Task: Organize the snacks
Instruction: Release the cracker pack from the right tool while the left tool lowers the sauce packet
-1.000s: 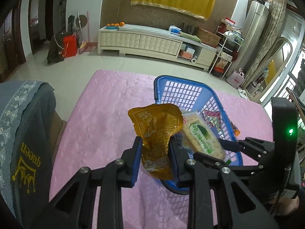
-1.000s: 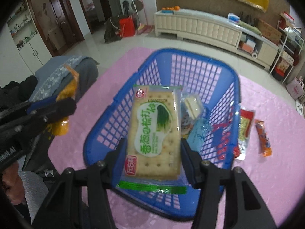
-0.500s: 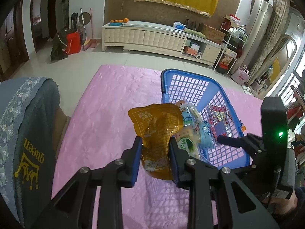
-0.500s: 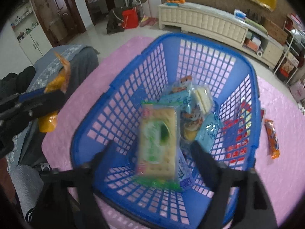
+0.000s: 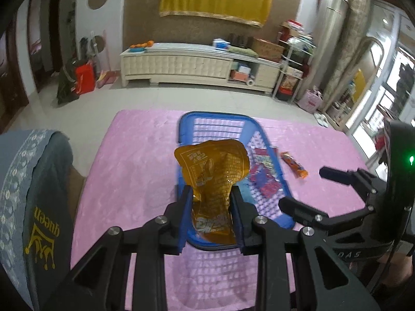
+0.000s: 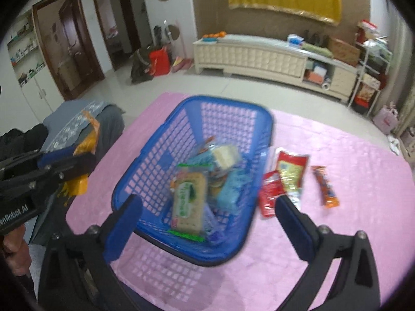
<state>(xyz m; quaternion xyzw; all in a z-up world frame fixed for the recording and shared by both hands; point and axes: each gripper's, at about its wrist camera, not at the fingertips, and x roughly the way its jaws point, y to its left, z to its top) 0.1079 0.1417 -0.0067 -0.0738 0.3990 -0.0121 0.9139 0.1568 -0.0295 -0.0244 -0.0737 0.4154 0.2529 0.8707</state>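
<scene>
**Pouch Poised Over Basket as Stragglers Wait**

The left claw [image 5: 211, 208] grips an orange snack pouch [image 5: 212, 176] above the near end of the blue basket [image 6: 145, 160], which sits mid-bench on the pink-covered bench [image 6: 350, 233]. The right claw [image 6: 207, 223] hangs wide and empty over the basket's near rim, above the cracker pack [image 6: 188, 203] lying inside among other snacks. Three packets lie on the bench just beside the basket's right wall: two red sachets [image 6: 269, 194] [image 6: 291, 172] and an orange bar [image 6: 325, 186]. The limp pouch could catch the rim and slide outside if let go too near the edge; the two claws, close together, could knock.
</scene>
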